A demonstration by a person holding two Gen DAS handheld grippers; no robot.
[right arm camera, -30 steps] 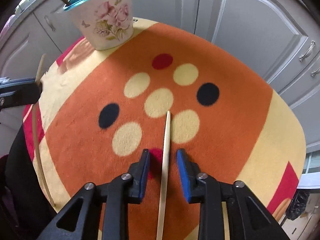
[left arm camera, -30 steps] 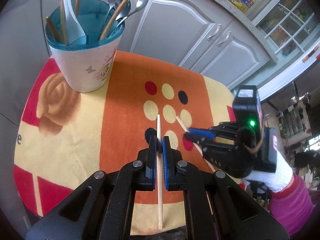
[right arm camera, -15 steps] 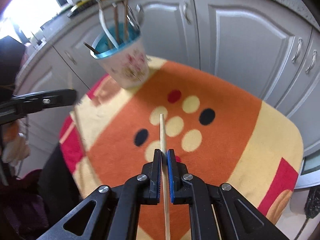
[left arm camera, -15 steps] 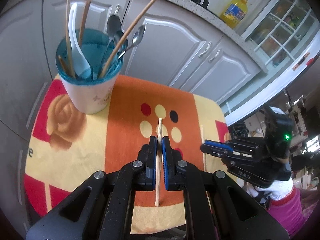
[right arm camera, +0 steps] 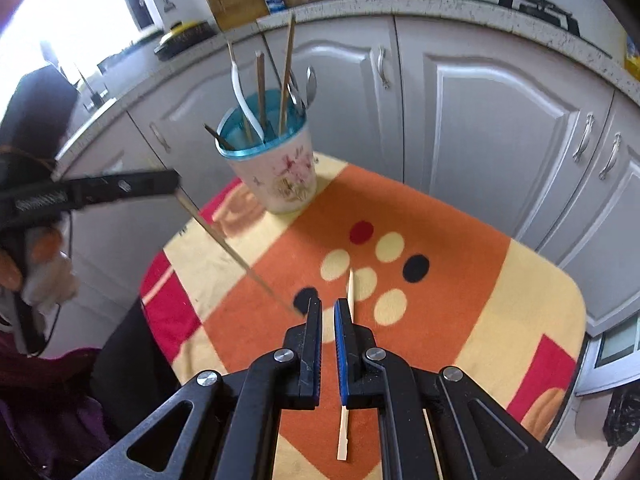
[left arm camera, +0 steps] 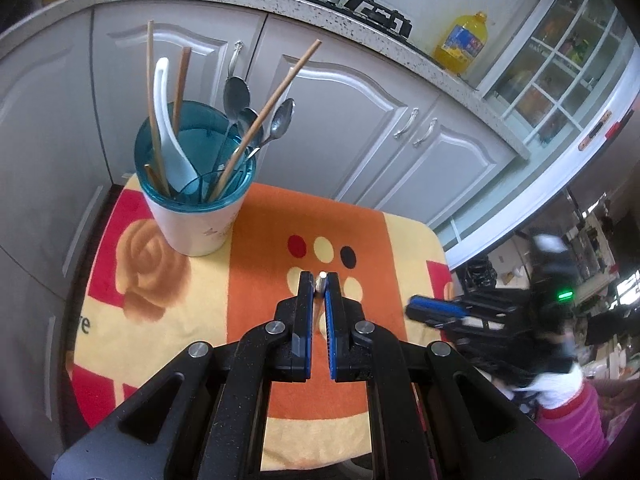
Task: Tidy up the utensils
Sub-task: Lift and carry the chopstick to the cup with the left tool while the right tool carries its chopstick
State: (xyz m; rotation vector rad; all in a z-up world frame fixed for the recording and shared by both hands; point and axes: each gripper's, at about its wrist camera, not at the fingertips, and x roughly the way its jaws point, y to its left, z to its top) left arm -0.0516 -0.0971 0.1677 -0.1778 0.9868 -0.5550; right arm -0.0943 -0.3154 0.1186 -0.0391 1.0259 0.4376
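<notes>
A white floral utensil cup with a teal rim [left arm camera: 192, 216] stands at the far left of the stool; it also shows in the right wrist view [right arm camera: 276, 176]. It holds chopsticks, a white spoon and metal spoons. My left gripper [left arm camera: 319, 286] is shut on a wooden chopstick [left arm camera: 320, 280], lifted above the cloth; from the right wrist view this chopstick [right arm camera: 236, 256] slants down from the left gripper's fingers [right arm camera: 120, 190]. My right gripper [right arm camera: 327, 312] has its jaws nearly closed with nothing between them. A pale chopstick [right arm camera: 347, 308] lies on the cloth beside and under its right finger.
An orange, yellow and red patterned cloth [left arm camera: 256, 264] covers the small stool. White kitchen cabinets [left arm camera: 360, 112] stand close behind. A yellow oil bottle [left arm camera: 460, 40] is on the counter. The right gripper [left arm camera: 432, 308] hangs off the stool's right edge.
Both grippers have risen away from the stool. The left keeps its chopstick and has tilted it end-on. The right gripper's chopstick has slipped out and lies on the cloth.
</notes>
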